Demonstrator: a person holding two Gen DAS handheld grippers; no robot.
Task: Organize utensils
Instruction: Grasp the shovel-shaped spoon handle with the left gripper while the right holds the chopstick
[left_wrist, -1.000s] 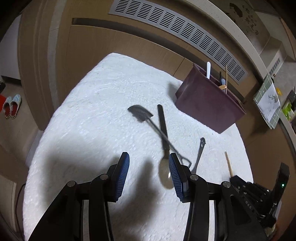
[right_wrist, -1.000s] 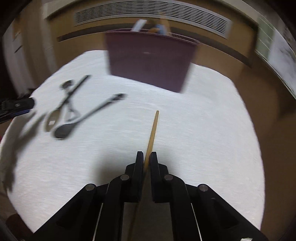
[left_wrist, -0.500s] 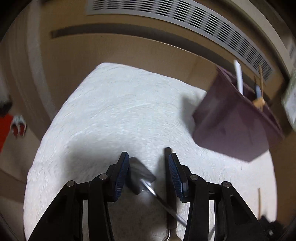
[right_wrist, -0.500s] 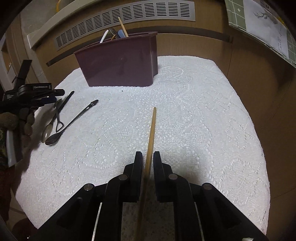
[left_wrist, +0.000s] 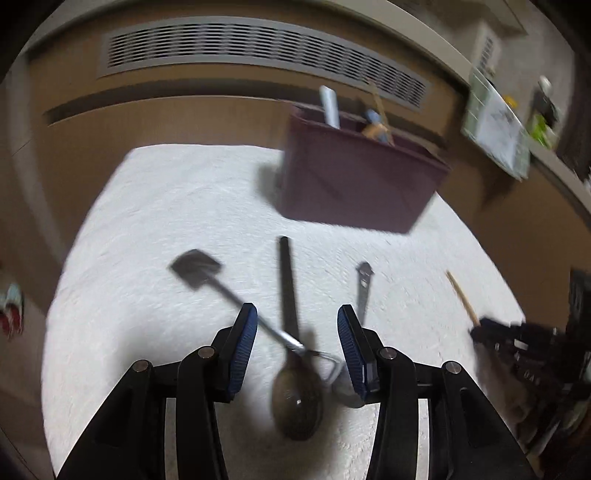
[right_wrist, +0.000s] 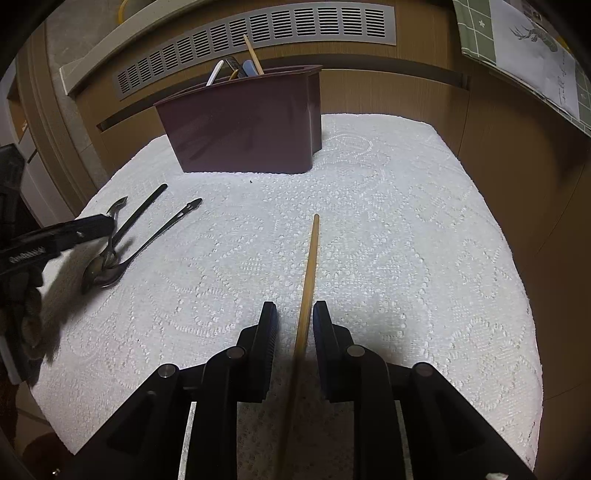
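A maroon utensil holder (right_wrist: 243, 125) with several utensils in it stands at the back of the white lace cloth (right_wrist: 388, 229); it also shows in the left wrist view (left_wrist: 354, 184). My left gripper (left_wrist: 293, 343) is open above a black-handled spoon (left_wrist: 290, 332), a small shovel-shaped utensil (left_wrist: 199, 273) and a second spoon (left_wrist: 364, 288). My right gripper (right_wrist: 294, 325) is open, its jaws on either side of a wooden chopstick (right_wrist: 310, 266) that lies on the cloth.
A wooden cabinet wall with a long vent grille (right_wrist: 258, 37) runs behind the table. A green patterned cloth (right_wrist: 528, 48) hangs at the back right. The left gripper (right_wrist: 55, 240) shows at the left edge of the right wrist view.
My right gripper has opened and let go of the chopstick, which now lies on the cloth. My left gripper has drawn back over the spoons and stayed open.
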